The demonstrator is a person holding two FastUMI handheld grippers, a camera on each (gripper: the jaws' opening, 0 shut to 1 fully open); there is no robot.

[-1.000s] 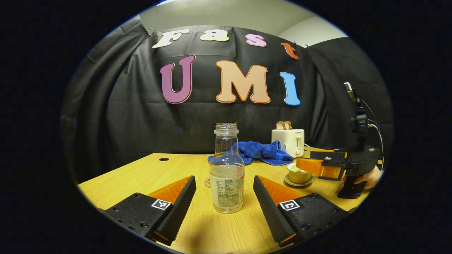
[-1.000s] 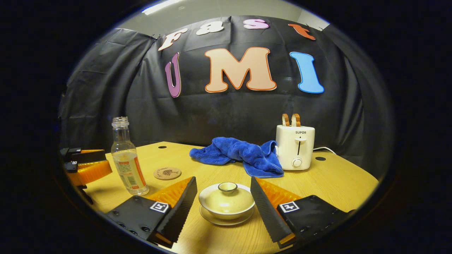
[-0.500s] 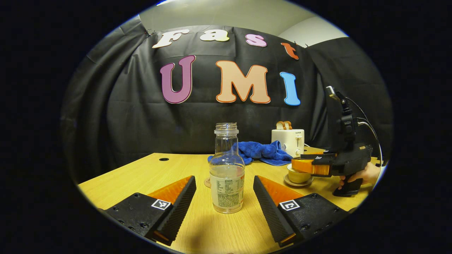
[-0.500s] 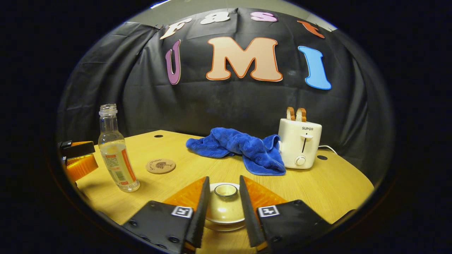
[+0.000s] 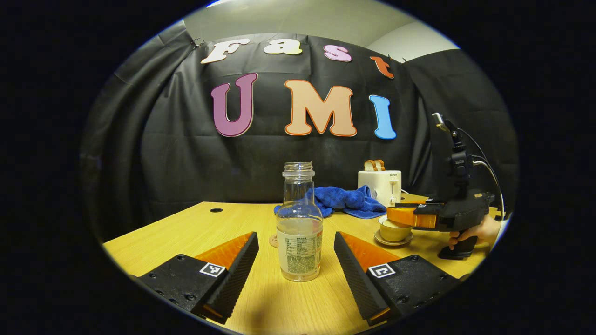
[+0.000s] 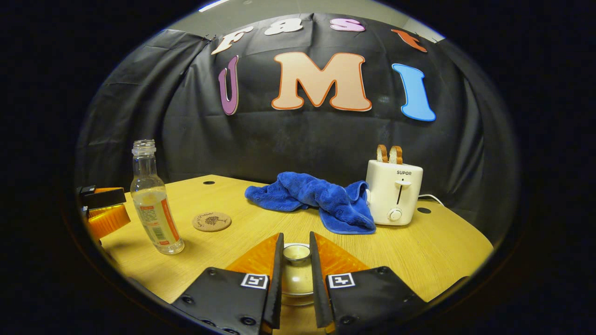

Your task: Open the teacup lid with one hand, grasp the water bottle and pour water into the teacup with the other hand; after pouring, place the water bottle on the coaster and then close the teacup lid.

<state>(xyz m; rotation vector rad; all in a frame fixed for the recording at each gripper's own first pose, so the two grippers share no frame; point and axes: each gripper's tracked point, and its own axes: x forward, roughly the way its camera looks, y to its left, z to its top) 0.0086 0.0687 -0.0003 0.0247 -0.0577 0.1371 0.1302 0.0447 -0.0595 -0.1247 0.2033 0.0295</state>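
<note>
Wood table in front of black cloth wall. At the back: blue towel touching a white toaster with two slices of bread sticking up.

Right gripper: fingers now pinched in on the lid knob of the teacup; both inner faces look to touch it. 0.5 s ago the gap was wider, 1 s ago fully spread around the cup. Lid still on the cup, cup on its saucer. From the left gripper view, the right gripper sits level over the cup top, a hand on its handle; it's lower and closer to the cup than 1 s ago.

Left gripper: spread wide, bottle upright between the fingers with clear gaps on both sides, no contact. Same as both earlier frames, no motion there.

Bottle: uncapped, water roughly to mid-height, standing on the table left of the cup. Coaster lies flat, bare, just beside the bottle on the far side; in the left gripper view it's mostly hidden behind the bottle.

Bottle, coaster, towel, toaster unchanged since earlier.
</note>
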